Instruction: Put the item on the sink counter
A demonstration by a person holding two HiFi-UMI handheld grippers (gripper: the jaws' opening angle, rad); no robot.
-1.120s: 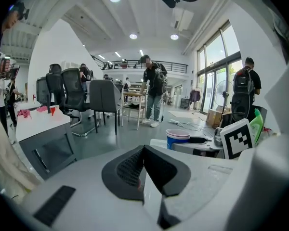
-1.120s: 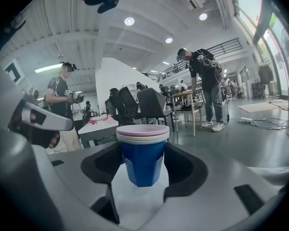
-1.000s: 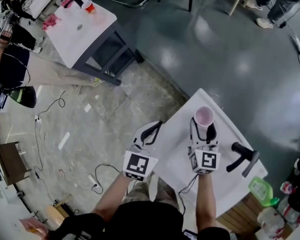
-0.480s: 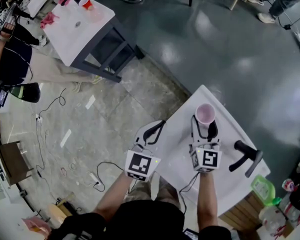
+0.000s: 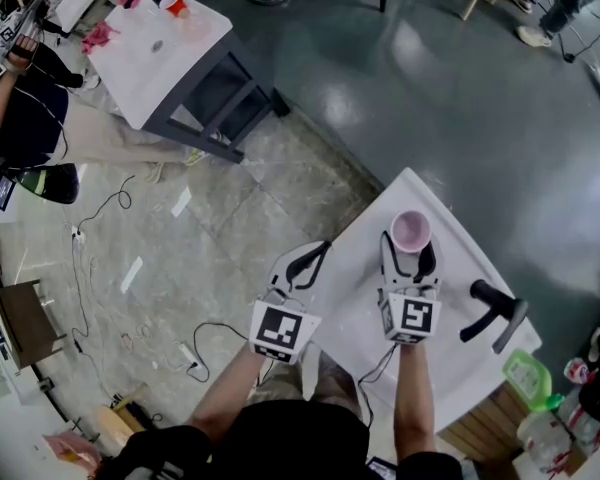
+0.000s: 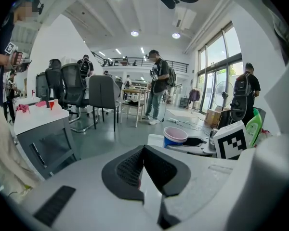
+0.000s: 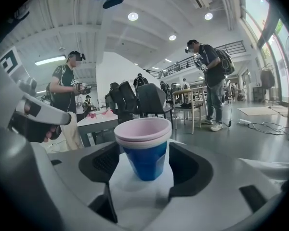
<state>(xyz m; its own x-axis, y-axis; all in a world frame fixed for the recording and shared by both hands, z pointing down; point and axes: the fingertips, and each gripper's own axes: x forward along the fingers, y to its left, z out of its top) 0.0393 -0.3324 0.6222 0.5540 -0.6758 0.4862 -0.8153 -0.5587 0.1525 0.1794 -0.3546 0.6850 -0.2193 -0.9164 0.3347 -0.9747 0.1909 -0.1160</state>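
A blue cup (image 5: 411,231) with a pink rim stands upright near the far corner of the white sink counter (image 5: 458,263). The right gripper (image 5: 408,256) reaches in from the near edge with one finger on either side of the cup. Its fingers are spread, and the right gripper view shows a gap between each dark pad (image 7: 102,163) and the cup wall, so nothing is pinched. The jaws have just been opening with the cup between them.

The left gripper (image 6: 143,150) hovers at the counter's left edge, beside the right one. Its fingers are pressed together with nothing between them.

A black faucet (image 5: 493,313) rises by the counter's right edge, to the right of the right gripper and well apart from the cup. A green bottle (image 5: 525,378) stands just off the near right corner.

Across the grey floor, towards the upper left, a second white table (image 5: 145,68) carries a red cup (image 5: 177,8) and something pink (image 5: 100,40). A person in dark clothes (image 5: 15,118) sits beside it. Loose cables (image 5: 100,213) trail over the paler floor to the left.

Against a second ago, the cup sits on the same spot and both grippers hold much the same places. The only clear change is the right jaws standing a little wider off the cup.
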